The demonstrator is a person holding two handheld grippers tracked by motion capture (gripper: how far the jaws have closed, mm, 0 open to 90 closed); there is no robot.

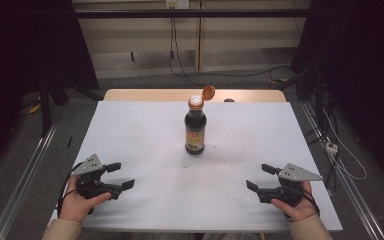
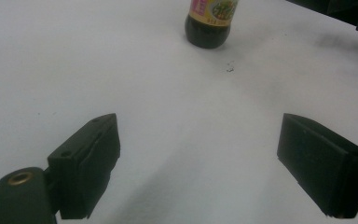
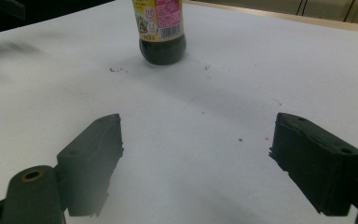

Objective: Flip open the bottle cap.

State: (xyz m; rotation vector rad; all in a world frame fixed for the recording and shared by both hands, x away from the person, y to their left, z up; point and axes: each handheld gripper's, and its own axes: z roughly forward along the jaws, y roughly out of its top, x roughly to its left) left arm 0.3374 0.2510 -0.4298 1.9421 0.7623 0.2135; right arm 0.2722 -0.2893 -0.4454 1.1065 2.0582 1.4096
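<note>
White counter (image 1: 145,130), bottle (image 1: 195,127) upright at centre, orange cap (image 1: 208,92) flipped open. Left gripper (image 1: 118,175) and right gripper (image 1: 257,177) near, well apart from it, fingers spread, empty. Best: steady body first, approach level, avoid tipping, then press cap down.

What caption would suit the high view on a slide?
Dark sauce bottle stands upright, orange cap flipped open, on a white table, between two open hand-held tools.

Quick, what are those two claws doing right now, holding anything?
Left claw: open, holding nothing.
Right claw: open, holding nothing; the bottle stands apart from both.
</note>
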